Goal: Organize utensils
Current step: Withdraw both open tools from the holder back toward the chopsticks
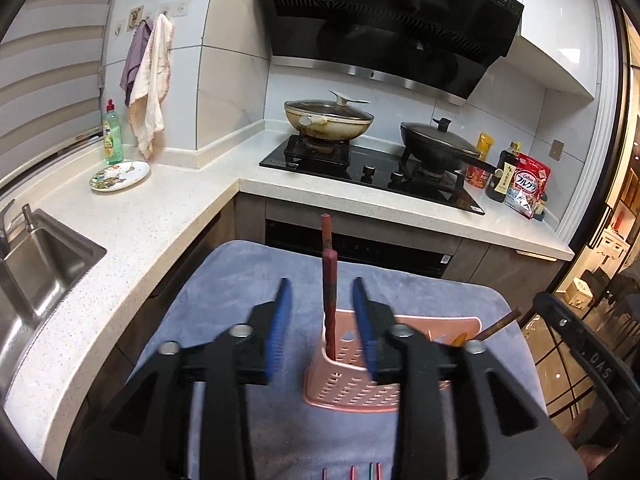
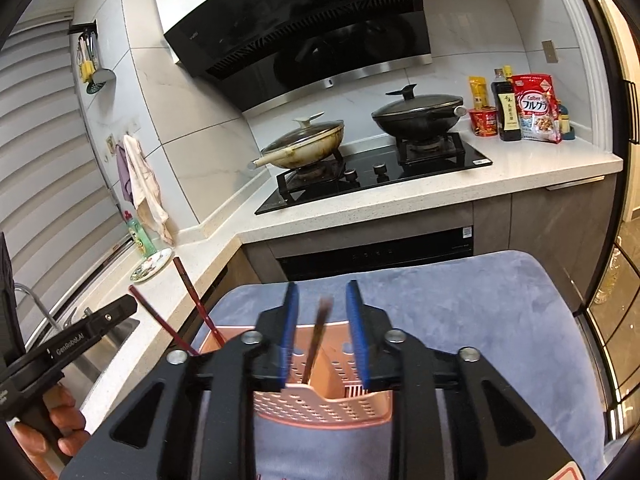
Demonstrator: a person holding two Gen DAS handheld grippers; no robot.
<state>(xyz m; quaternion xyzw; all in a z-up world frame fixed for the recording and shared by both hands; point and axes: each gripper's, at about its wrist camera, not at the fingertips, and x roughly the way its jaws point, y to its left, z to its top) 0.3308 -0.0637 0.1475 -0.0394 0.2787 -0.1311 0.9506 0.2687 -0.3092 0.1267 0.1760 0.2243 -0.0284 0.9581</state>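
A pink perforated utensil holder stands on a blue-grey cloth; it also shows in the right wrist view. Two dark red chopsticks stand upright in its left compartment, seen leaning left in the right wrist view. A brown chopstick, blurred, stands in another compartment between the right fingers, apart from both; its tip shows in the left view. My left gripper is open above the holder, with the red chopsticks between its fingers, untouched. My right gripper is open.
Several coloured chopstick ends lie on the cloth at the bottom edge. A sink is to the left. A patterned plate and soap bottle sit on the counter. Two lidded pans stand on the stove; bottles and packets are at the right.
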